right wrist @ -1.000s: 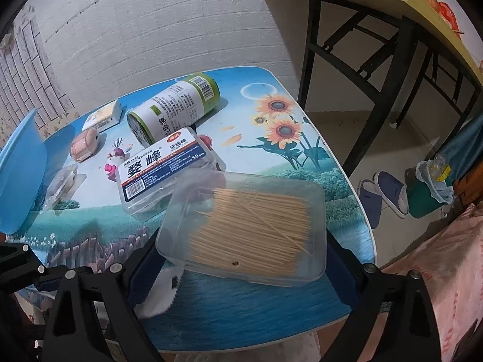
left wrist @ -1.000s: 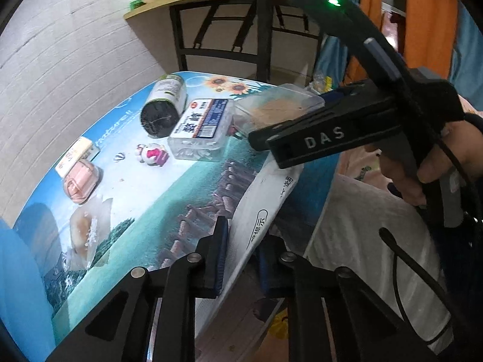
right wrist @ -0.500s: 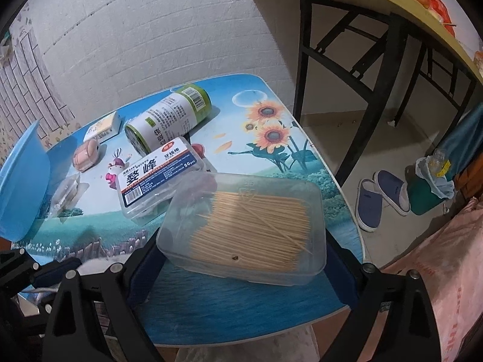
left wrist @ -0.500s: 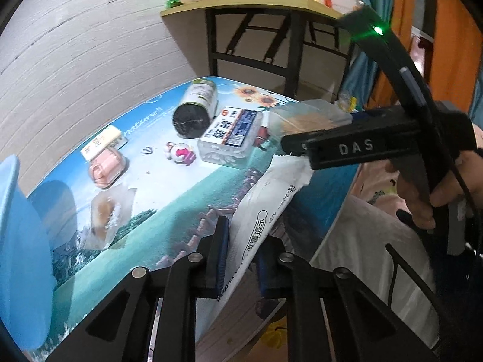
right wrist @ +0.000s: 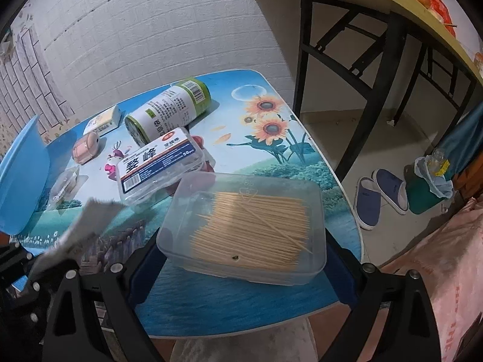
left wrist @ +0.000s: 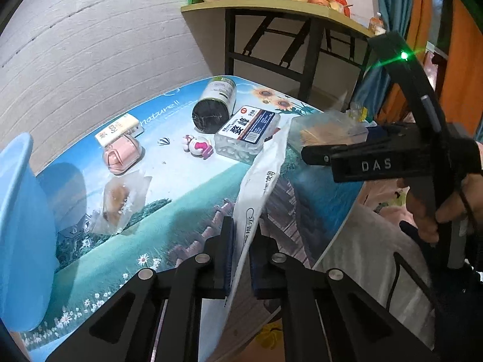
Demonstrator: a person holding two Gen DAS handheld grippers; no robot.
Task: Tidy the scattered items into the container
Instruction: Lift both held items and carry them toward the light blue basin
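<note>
Two handheld grippers, each closed on an item: the left gripper [left wrist: 240, 259] pinches the lower part of a white packet [left wrist: 256, 199] between nearly closed pads, the packet rising ahead of it over the table edge; the right gripper [right wrist: 241, 253] clamps a clear toothpick box [right wrist: 244, 226] by its two sides at wide spread, the box held above the near edge of the table [right wrist: 271, 114]. Compared with a second ago, the left view has pulled back and risen, so that the blue container [left wrist: 21, 235] now shows at its far left, and the packet's top has entered the right view. Ahead of both grippers lie a floss-pick box [right wrist: 160, 163], a green-capped bottle [right wrist: 169, 108] on its side, a small pink figure [left wrist: 197, 146], a pink case [left wrist: 120, 157], a yellow-white carton [left wrist: 117, 128] and a wrapped pastry [left wrist: 117, 199]. Beyond the printed tabletop stand a white brick wall and a black-framed desk [right wrist: 362, 30]; slippers [right wrist: 380, 193] lie on the floor to the right
</note>
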